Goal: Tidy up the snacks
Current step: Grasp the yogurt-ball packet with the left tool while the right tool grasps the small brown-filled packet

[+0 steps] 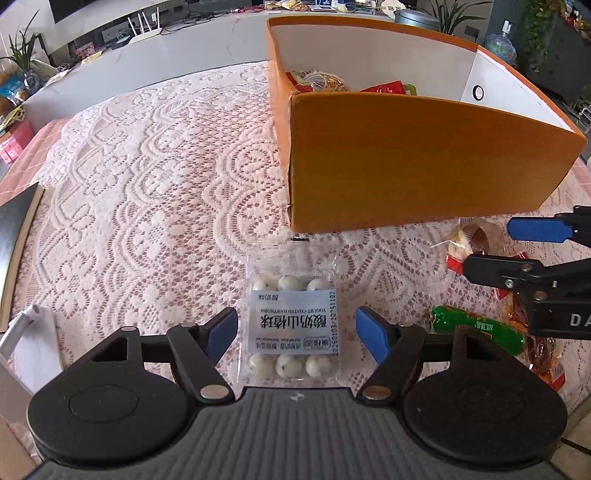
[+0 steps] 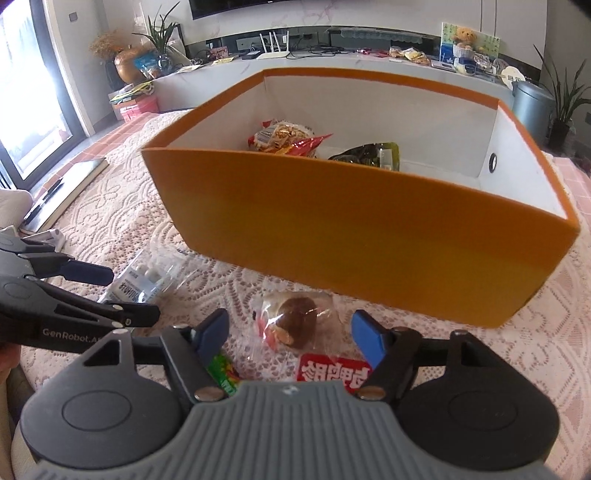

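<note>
Left gripper (image 1: 296, 334) hanging jaws apart around the light, crinkly yogurt-hawthorn ball pack (image 1: 293, 325) at lower centre, right gripper (image 2: 289, 334) likewise straddling a soft wrapped brown snack (image 2: 295, 325), both before the orange box (image 2: 369, 236); pinching mid-pack looks best.

The box (image 2: 332, 236) is set on the tablecloth (image 1: 147, 166); three snack packets (image 1: 293, 325) (image 2: 291, 325) (image 1: 480, 328) are laid before its near wall.

Premises: a home living room. A lace tablecloth (image 2: 110, 221) covers the near table. A long low media console (image 2: 332, 51) runs along the far wall beneath a wall-mounted television (image 2: 295, 7), carrying a white router (image 2: 273, 46). Potted plants (image 2: 162, 37) and a teddy bear (image 2: 464, 37) are also present.
</note>
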A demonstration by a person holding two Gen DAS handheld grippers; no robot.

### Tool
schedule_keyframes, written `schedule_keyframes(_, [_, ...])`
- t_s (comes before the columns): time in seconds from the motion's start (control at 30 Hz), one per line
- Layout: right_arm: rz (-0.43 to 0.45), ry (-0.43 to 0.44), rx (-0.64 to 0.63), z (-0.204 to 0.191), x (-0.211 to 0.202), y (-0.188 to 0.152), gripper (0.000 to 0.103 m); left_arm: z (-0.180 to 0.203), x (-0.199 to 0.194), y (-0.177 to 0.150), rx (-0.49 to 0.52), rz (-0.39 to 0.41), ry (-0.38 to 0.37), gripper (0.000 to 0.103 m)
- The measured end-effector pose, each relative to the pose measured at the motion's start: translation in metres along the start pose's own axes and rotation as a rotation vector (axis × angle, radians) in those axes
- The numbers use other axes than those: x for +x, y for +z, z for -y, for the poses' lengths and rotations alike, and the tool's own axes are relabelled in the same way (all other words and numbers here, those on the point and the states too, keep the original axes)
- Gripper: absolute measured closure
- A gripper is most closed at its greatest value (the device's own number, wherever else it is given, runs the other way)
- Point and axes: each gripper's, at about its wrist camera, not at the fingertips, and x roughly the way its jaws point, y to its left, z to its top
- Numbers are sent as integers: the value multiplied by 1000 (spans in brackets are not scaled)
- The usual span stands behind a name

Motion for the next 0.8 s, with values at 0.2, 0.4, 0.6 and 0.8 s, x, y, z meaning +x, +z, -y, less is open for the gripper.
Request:
schedule_keyframes(0.2, [-7,14,18,4,12,-1,46,-1,7,2,-12,-8,1,22])
schedule_keyframes(0.4, [6,26,10,3,17,-3,49,-6,11,0,-37,-2,-8,32])
schedule_keyframes(0.6, [13,27,-3,2,17,-4,53,-2,11,-1,-41,7,2,36])
schedule_keyframes(0.8, [18,25,5,2,14,-4,63,2,4,0,-70,14,13,37])
